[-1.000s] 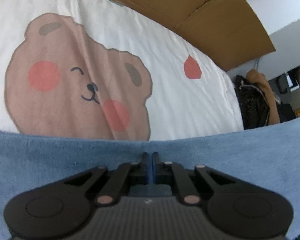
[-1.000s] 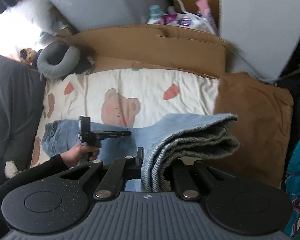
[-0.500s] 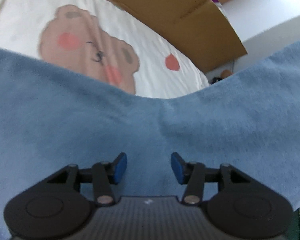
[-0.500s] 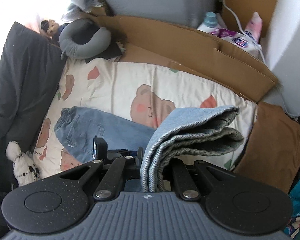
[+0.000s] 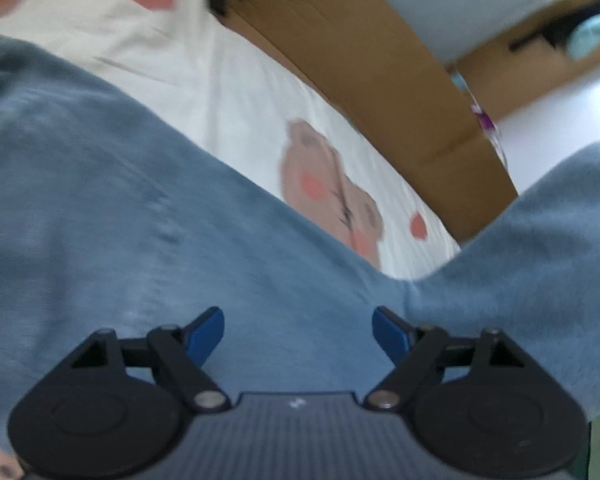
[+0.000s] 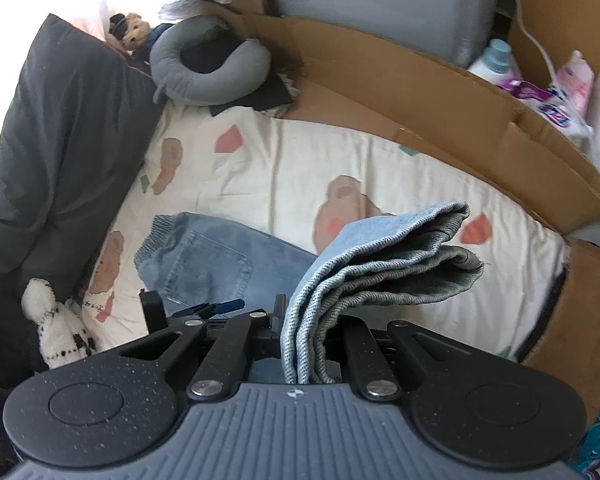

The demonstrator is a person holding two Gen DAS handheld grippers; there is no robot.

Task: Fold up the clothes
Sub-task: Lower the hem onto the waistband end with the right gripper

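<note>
Here, the bed carries a cream sheet printed with bears and red shapes, bordered on its far side by brown cardboard panels. A dark grey cushion lies along the left edge, with a grey neck pillow at the far left corner and a white plush toy near the lower left. The blue jeans lie across the sheet, waistband toward the cushion, back pocket facing up. Their leg end is folded into several layers and raised above the sheet. The right tongs are clenched on this layered denim, which emerges between the fingers. The left tongs hover over the flat denim with the jaws opening; the blue pads stand wide apart and press on nothing.
</note>
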